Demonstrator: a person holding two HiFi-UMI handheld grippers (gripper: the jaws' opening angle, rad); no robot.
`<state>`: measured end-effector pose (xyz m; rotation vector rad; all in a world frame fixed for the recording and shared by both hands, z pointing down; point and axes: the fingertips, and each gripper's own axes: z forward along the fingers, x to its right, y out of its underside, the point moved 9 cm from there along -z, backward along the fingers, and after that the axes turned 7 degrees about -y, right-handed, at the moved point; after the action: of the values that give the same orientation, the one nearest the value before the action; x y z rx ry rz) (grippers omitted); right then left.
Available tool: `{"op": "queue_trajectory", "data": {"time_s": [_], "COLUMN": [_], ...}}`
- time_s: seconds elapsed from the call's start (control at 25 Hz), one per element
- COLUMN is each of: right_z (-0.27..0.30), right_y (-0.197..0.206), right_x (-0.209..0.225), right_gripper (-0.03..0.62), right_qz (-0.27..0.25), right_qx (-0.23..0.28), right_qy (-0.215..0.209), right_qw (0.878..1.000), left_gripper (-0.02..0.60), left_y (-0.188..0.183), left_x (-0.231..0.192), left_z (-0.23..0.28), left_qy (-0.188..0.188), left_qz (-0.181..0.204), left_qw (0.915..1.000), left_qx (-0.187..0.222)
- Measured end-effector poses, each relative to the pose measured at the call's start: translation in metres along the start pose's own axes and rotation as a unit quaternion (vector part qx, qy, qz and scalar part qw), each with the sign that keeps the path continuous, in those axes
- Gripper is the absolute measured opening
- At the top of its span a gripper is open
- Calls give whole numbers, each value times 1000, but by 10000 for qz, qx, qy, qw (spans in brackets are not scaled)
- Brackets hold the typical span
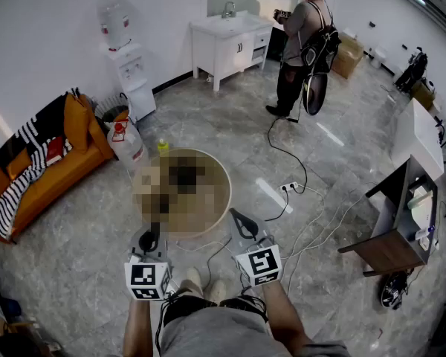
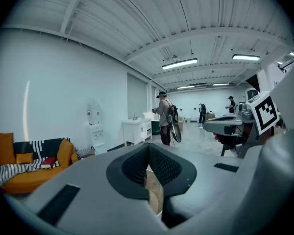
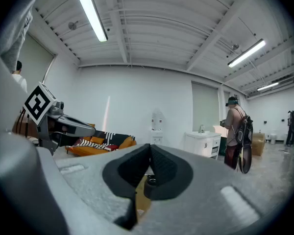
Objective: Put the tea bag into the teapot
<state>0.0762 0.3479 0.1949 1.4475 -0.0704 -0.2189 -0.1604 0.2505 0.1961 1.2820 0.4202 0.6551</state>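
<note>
A round wooden table point(image 1: 221, 188) stands in front of me, and a mosaic patch covers most of its top. I cannot make out a teapot or a tea bag on it. My left gripper point(image 1: 150, 236) is held low near my body at the table's near edge, jaws shut and empty point(image 2: 148, 148). To its right my right gripper point(image 1: 236, 216) is level with it, also shut with nothing in it point(image 3: 150, 148). Below the right jaws a small dark rounded thing point(image 3: 149, 182) shows through the gap; I cannot tell what it is.
An orange sofa point(image 1: 52, 162) is at the left, with a water dispenser point(image 1: 130, 73) and a large water bottle point(image 1: 126, 143) beyond the table. A white sink cabinet point(image 1: 227, 43) and a standing person point(image 1: 305, 43) are farther back. A power strip point(image 1: 291, 187) with cables lies on the floor; a dark desk point(image 1: 394, 233) stands right.
</note>
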Motion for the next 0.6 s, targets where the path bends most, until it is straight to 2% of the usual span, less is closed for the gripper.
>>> {"op": "queue_trajectory", "data": {"time_s": [0.32,0.6], "right_z": [9,21], "right_y": [7,0], "right_x": [2,11], "right_gripper": [0,0], "right_qz": [72,143], "right_qx": [-26,-27], "right_qy": [-44,155], "right_qw": [10000,9998], "left_gripper": [17,17], "left_y": [4,0], "left_x": [1,-7], "left_z": [13,36], "left_qy": [62,263], "left_qz": [12,-2], "left_qw": [10000,9997], "left_qx": [1,-21]}}
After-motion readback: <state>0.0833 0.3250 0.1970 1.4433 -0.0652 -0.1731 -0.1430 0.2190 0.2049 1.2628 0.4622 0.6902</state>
